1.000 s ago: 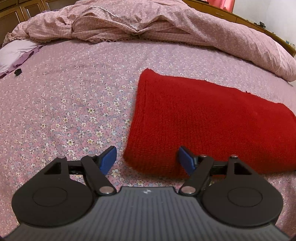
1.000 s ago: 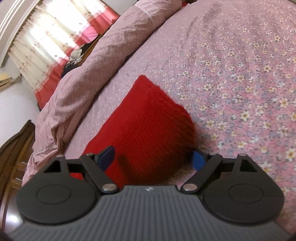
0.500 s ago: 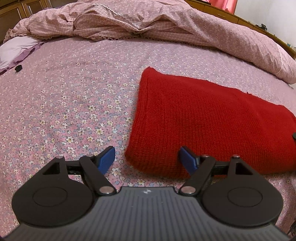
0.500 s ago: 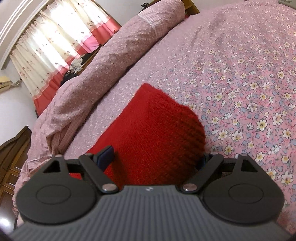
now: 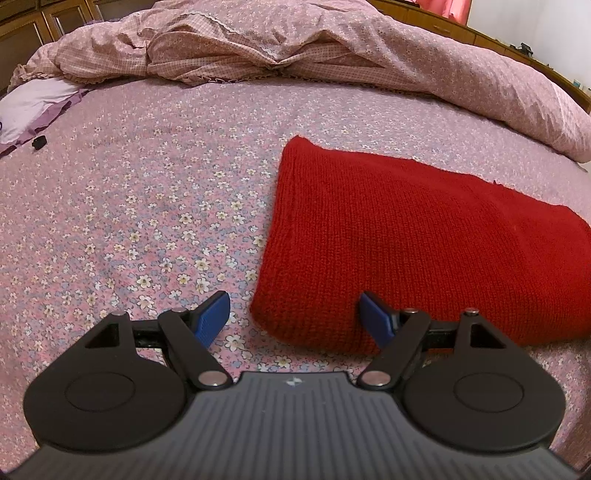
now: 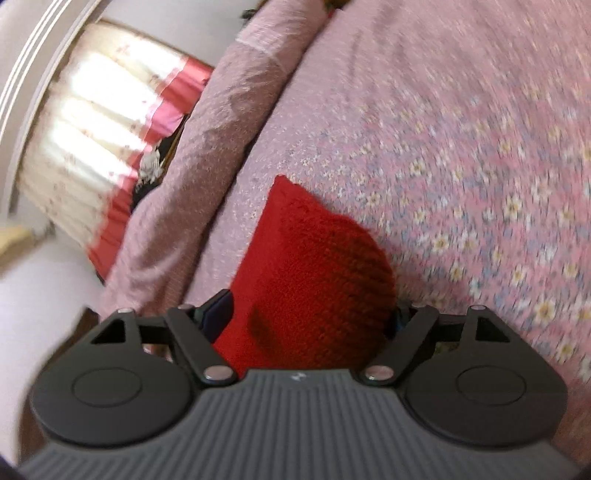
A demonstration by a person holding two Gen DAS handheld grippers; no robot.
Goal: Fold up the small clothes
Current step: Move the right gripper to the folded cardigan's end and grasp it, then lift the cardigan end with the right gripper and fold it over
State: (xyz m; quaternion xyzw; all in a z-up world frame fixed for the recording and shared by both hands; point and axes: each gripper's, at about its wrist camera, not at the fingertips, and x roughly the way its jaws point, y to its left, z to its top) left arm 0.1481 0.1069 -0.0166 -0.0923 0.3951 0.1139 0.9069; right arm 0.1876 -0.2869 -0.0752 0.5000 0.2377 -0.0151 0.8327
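A folded red knit garment lies flat on the flowered pink bedsheet. My left gripper hovers at its near left corner and is open: one blue pad is over the sheet, the other over the knit. In the right wrist view, which is blurred, the garment's end bulges up between the fingers of my right gripper. Those jaws are closing around the knit, and the cloth hides most of the right-hand pad. I cannot make out either pad pressing into it.
A rumpled pink quilt is heaped along the far side of the bed. A pale purple cloth and a small black item lie far left. Wooden furniture and a curtained window stand beyond the bed.
The right wrist view has rolled and blurred, and the red knit end now fills more of the gap between the right fingers. The left gripper has stayed put.
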